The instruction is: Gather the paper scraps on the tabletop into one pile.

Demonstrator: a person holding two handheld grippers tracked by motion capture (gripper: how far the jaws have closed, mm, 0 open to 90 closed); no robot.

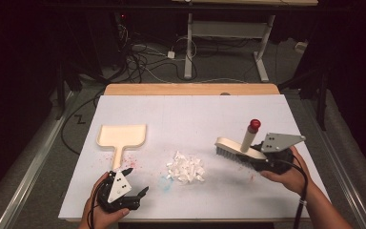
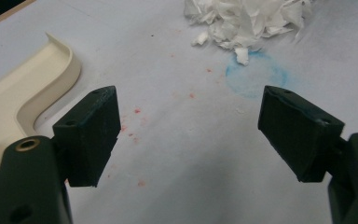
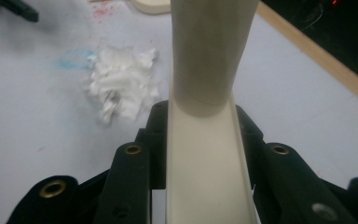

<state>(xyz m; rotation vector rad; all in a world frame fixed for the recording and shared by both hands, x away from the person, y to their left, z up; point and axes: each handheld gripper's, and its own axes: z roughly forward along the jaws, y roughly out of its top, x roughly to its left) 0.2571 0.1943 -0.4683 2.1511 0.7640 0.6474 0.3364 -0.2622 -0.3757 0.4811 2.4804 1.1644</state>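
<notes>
A cream dustpan [image 1: 122,135] lies at the table's left, its handle pointing toward me. In the left gripper view the dustpan [image 2: 25,95] is at the left edge. My left gripper [image 1: 137,180] stands open just right of the handle's end, with nothing between its fingers [image 2: 93,135]. A pile of white paper scraps [image 1: 186,168] sits mid-table and shows as the paper pile [image 2: 247,21] ahead of the open jaws. My right gripper [image 1: 261,161] is shut on a cream brush [image 1: 233,147], whose red-tipped handle [image 1: 253,126] stands tilted up. The brush body [image 3: 205,168] is clamped between the jaws.
The table [image 1: 195,114] is covered in white, with a wooden far edge [image 1: 190,89]. Red specks [image 2: 137,112] and a blue stain [image 2: 256,77] mark the surface near the scraps. Cables and a desk frame [image 1: 224,43] lie on the floor beyond.
</notes>
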